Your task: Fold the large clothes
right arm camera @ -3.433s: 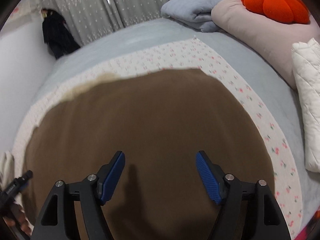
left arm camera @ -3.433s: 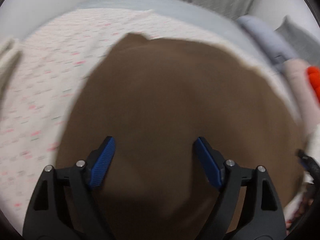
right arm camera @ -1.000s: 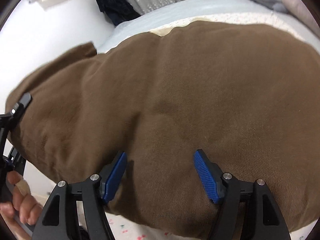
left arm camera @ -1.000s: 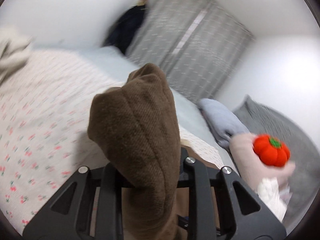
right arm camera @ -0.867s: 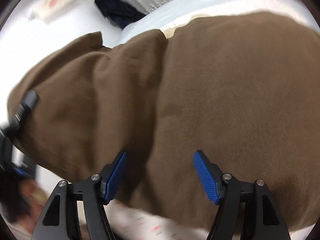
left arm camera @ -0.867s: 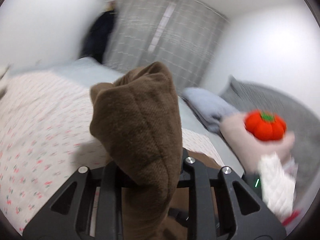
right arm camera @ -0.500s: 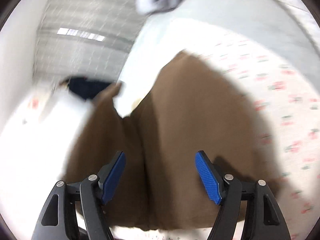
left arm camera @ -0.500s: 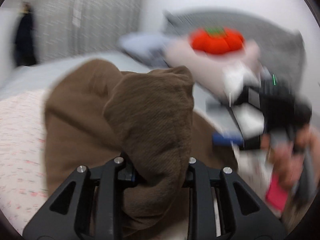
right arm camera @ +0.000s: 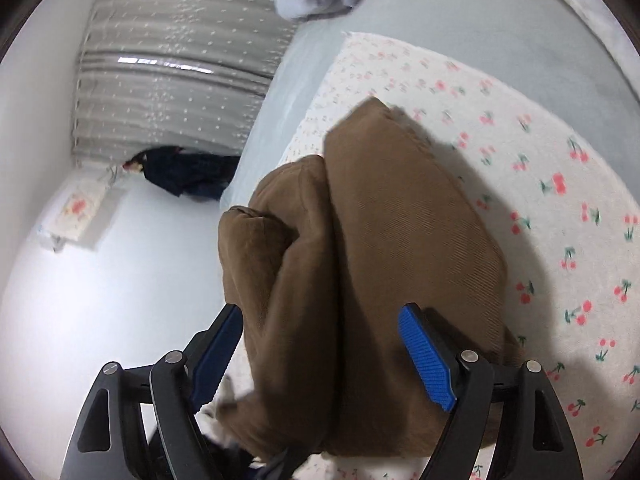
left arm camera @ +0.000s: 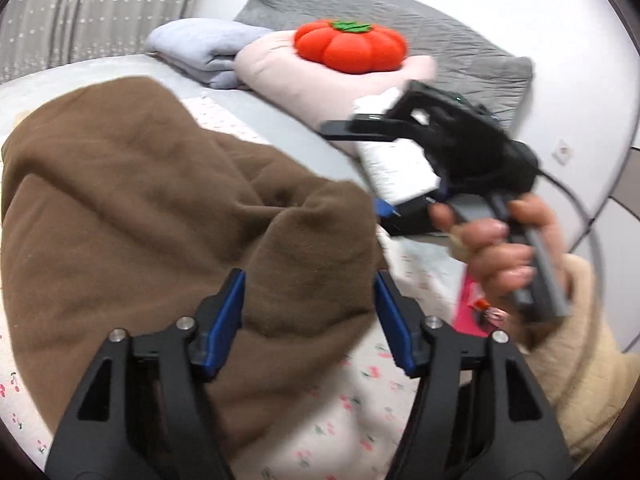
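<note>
The left hand-held gripper (left arm camera: 308, 312) has just been opening: half a second ago its jaws were pinched tight on a bunch of the brown garment (left arm camera: 132, 200), and now the blue pads (left arm camera: 224, 316) stand apart with a hump of the cloth between them, seemingly no longer squeezed. The right hand-held gripper (right arm camera: 320, 344) has also been opening further; its jaws are wide and the garment's doubled edge (right arm camera: 360, 248) lies in the gap without being pressed from either side. In the left wrist view that right gripper (left arm camera: 444, 152) shows at two o'clock, carried in the person's hand (left arm camera: 504, 248) above a beige sleeve (left arm camera: 580, 364).

The garment now rests on the cherry-print sheet (right arm camera: 560, 208) of the bed, heaped and folded over on itself rather than spread flat as it was a few seconds ago. This reads as one fold carried across and let go; the bunched layers probably need smoothing before another fold.

At twelve o'clock in the left view an orange pumpkin cushion (left arm camera: 348, 46) sits on a pink pillow (left arm camera: 288, 76).

No brand, label or legible writing shows anywhere.
</note>
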